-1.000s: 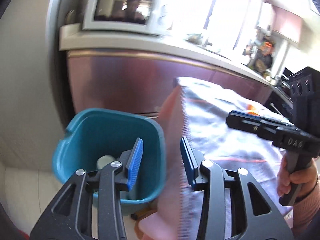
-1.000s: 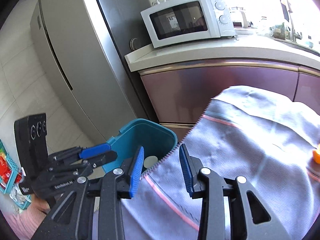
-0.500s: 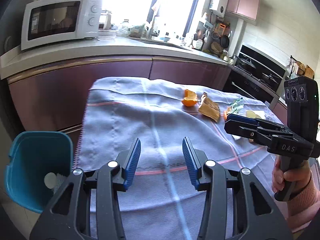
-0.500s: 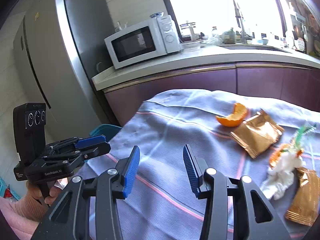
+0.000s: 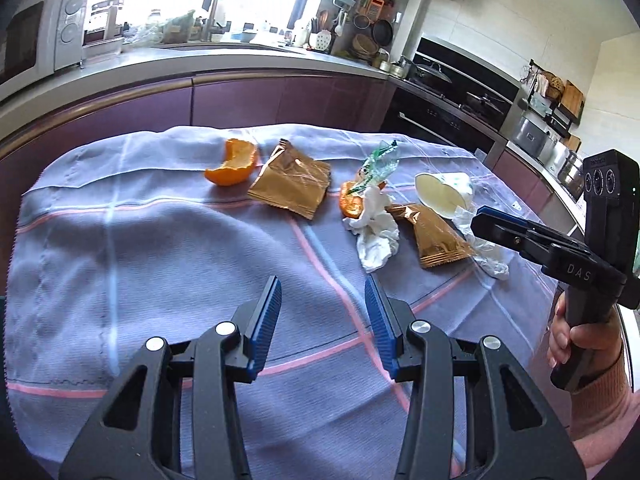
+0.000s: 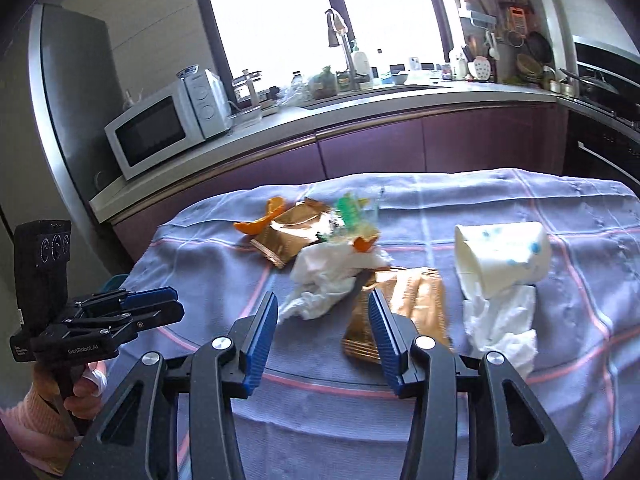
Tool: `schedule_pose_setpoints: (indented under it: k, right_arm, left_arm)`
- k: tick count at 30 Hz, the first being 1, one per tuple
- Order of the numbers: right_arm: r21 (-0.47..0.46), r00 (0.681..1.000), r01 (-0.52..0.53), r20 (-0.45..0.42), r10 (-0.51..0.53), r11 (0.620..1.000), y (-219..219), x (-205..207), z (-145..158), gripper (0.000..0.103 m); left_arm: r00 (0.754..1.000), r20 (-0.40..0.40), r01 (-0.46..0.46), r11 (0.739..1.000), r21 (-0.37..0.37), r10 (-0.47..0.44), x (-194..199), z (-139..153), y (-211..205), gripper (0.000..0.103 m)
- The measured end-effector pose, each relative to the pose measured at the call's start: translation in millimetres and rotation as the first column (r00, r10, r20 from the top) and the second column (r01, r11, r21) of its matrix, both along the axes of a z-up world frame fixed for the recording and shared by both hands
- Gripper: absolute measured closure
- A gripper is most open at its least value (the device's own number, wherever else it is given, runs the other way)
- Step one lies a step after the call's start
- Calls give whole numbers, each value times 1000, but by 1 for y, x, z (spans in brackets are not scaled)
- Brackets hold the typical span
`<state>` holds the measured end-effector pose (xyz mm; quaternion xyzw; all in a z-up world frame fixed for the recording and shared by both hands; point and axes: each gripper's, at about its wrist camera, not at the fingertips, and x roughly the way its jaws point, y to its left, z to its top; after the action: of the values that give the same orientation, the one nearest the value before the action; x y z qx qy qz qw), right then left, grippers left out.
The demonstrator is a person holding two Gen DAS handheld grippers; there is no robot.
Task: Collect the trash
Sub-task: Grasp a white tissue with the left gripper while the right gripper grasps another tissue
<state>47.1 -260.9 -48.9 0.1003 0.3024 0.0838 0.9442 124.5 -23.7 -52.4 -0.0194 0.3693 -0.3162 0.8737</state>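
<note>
Trash lies on the purple tablecloth (image 5: 160, 248): a big orange peel (image 5: 234, 164), a gold wrapper (image 5: 292, 184), a clear green wrapper (image 5: 378, 162), a small peel (image 5: 352, 204), a crumpled tissue (image 5: 374, 236), a second gold wrapper (image 5: 434, 236), a tipped paper cup (image 5: 442, 196) and another tissue (image 5: 488, 256). My left gripper (image 5: 322, 292) hovers open and empty over bare cloth, short of the pile. My right gripper (image 6: 323, 304) points at the tissue (image 6: 324, 276) and second gold wrapper (image 6: 404, 308); its jaws are opening with nothing between them. The cup (image 6: 504, 256) lies to its right.
A kitchen counter (image 6: 360, 108) with a microwave (image 6: 160, 136) and a sink runs behind the table, and an oven (image 5: 460, 112) stands at the right. A sliver of the teal bin (image 6: 116, 279) shows past the table's left edge, by the fridge (image 6: 76, 120).
Both views have swung right, away from the teal bin and fridge, onto the table with the trash. The bin has left the left wrist view. Both grippers stay empty.
</note>
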Motion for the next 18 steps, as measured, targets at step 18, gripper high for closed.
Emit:
schedule_pose_setpoints:
  k: [18]
  right_arm:
    - [6, 980, 192, -57, -191, 981, -72, -19, -29, 53]
  left_arm:
    - [998, -30, 62, 993, 97, -60, 33, -8, -91, 59]
